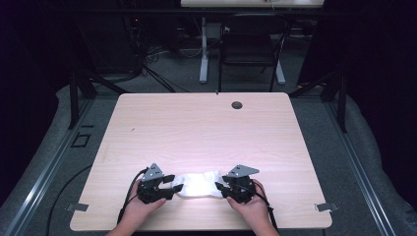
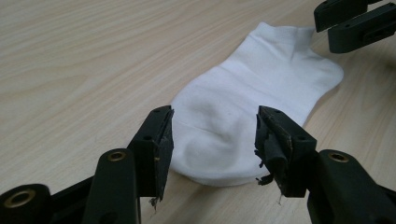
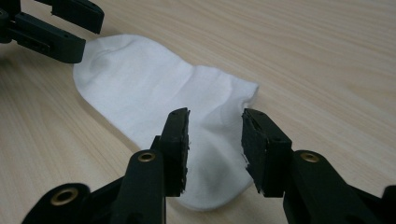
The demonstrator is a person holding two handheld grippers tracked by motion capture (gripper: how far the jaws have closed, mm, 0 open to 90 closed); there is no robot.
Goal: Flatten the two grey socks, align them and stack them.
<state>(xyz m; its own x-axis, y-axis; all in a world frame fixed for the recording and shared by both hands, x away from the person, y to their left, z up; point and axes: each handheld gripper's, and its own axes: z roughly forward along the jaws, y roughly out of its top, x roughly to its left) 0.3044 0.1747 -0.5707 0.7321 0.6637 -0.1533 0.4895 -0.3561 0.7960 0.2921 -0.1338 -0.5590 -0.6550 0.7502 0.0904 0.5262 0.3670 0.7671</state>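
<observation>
Tools first: the left tool (image 2: 210,144) stands with its jaws wide apart, one either side of the near end of a white sock (image 2: 252,102), and no pad presses the cloth. The right tool (image 3: 215,144) is likewise parted, a little less widely, straddling the sock's opposite end without pinching it. Neither has hold of anything.

From the high view, the left tool (image 1: 156,186) sits at about 7 o'clock on the desk (image 1: 196,123), the right tool (image 1: 239,186) at about 5 o'clock, and the sock (image 1: 199,184) lies flat between them near the 6 o'clock edge, one end towards each tool. It looks like one sock, though a second layer beneath cannot be ruled out from these angles.

My reading is that the work is at a release or re-grip point, with the sock laid out and both ends free. Any next move calls for closing on an edge of cloth, low against the desk, so the pads catch fabric rather than wood.
</observation>
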